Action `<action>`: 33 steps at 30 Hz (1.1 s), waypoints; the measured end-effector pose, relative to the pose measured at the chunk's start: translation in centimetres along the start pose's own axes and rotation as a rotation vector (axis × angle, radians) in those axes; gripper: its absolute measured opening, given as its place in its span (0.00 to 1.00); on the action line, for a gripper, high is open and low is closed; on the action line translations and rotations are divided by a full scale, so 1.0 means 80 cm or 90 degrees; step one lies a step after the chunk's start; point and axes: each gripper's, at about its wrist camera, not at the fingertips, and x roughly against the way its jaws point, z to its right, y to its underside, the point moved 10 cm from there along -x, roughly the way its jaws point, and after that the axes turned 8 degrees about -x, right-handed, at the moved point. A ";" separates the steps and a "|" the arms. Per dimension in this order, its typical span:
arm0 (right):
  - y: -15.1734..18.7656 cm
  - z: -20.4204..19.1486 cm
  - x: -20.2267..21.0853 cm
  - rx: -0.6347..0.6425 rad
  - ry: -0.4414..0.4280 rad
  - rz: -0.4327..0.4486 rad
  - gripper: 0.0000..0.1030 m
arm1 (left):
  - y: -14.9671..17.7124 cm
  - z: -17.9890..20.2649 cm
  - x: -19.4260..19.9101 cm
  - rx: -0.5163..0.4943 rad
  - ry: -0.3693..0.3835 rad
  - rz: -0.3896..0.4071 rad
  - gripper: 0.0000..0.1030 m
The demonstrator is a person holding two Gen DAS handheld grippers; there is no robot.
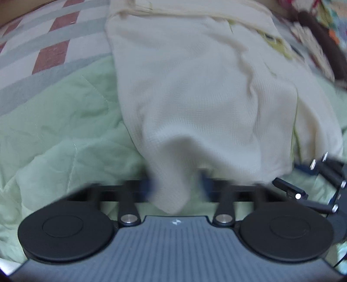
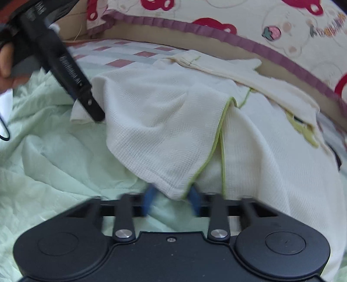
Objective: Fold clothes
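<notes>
Left wrist view first: a pale green quilted bedspread (image 1: 54,121) covers the bed, with a grey, white and brick-red checked sheet (image 1: 43,43) toward its far left corner. In the middle lies the cream waffle-knit garment (image 1: 195,86). The left gripper (image 1: 176,186) has its blurred blue fingers (image 1: 151,186) clenched on a near fold of that garment. At the right edge the black metal frame of the right gripper (image 1: 321,184) shows.

Right wrist view: a hand (image 2: 6,63) at the far left holds the left gripper (image 2: 95,112), tip down on the garment's left edge. The green-piped cream garment (image 2: 162,130) spreads over the bedspread (image 2: 43,162). The right gripper (image 2: 173,196) pinches its piped near corner between blue fingers (image 2: 149,197). A cartoon-print pillow with purple trim (image 2: 238,17) lies along the far edge.
</notes>
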 end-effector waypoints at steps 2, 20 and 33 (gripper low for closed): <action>-0.014 0.010 0.017 -0.051 -0.010 0.032 0.09 | -0.018 -0.007 0.020 0.031 0.010 0.056 0.05; -0.020 0.061 0.027 -0.236 -0.041 -0.051 0.24 | -0.063 -0.002 0.026 0.194 0.193 0.154 0.06; -0.034 -0.006 -0.029 -0.174 -0.007 -0.018 0.56 | -0.077 0.019 0.039 0.123 0.121 0.176 0.06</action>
